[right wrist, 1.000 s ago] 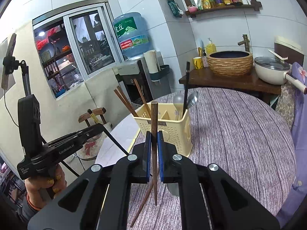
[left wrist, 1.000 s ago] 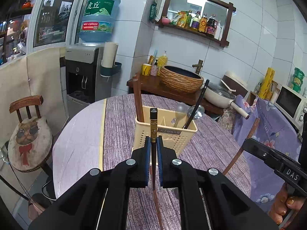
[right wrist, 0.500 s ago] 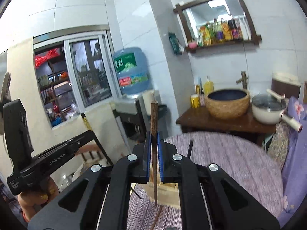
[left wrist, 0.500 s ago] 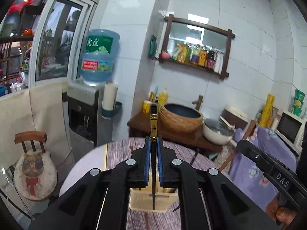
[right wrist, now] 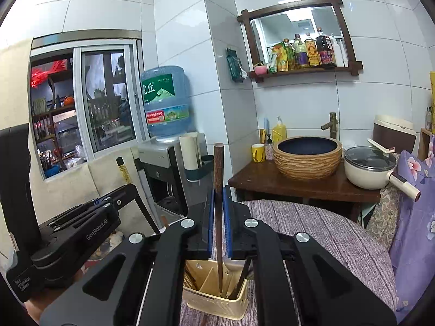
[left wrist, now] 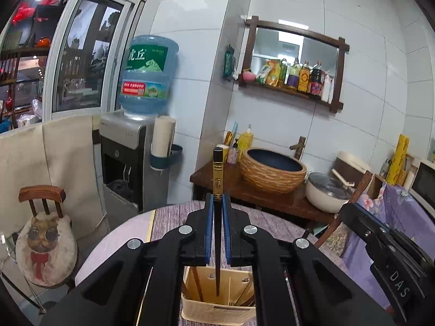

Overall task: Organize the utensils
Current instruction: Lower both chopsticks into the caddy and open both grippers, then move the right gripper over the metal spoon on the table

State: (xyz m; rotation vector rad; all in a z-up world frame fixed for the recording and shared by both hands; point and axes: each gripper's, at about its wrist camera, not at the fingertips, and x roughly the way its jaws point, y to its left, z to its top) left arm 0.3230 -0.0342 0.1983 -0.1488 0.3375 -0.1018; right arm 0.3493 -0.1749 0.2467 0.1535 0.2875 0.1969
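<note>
My left gripper (left wrist: pixel 217 203) is shut on a black chopstick with a gold band (left wrist: pixel 217 174), held upright, its tip hanging over the cream utensil basket (left wrist: pixel 217 309) below. My right gripper (right wrist: pixel 218 198) is shut on a brown wooden chopstick (right wrist: pixel 218 163), also upright, its tip down inside the basket (right wrist: pixel 214 301). The basket holds other brown chopsticks and dark utensils in its compartments. The left gripper also shows in the right wrist view (right wrist: pixel 89 217), with its chopstick's gold end (right wrist: pixel 123 171). The right gripper's body shows in the left wrist view (left wrist: pixel 388 247).
The basket stands on a round table with a purple striped cloth (right wrist: pixel 326 233). Behind are a wooden counter with a woven basin (left wrist: pixel 273 169) and a white pot (right wrist: pixel 369 167), a water dispenser (left wrist: pixel 130 160), and a chair with a cat cushion (left wrist: pixel 44 241).
Both grippers have risen with their chopsticks and moved over the basket; the basket now sits low between the fingers and the chopstick tips point into it.
</note>
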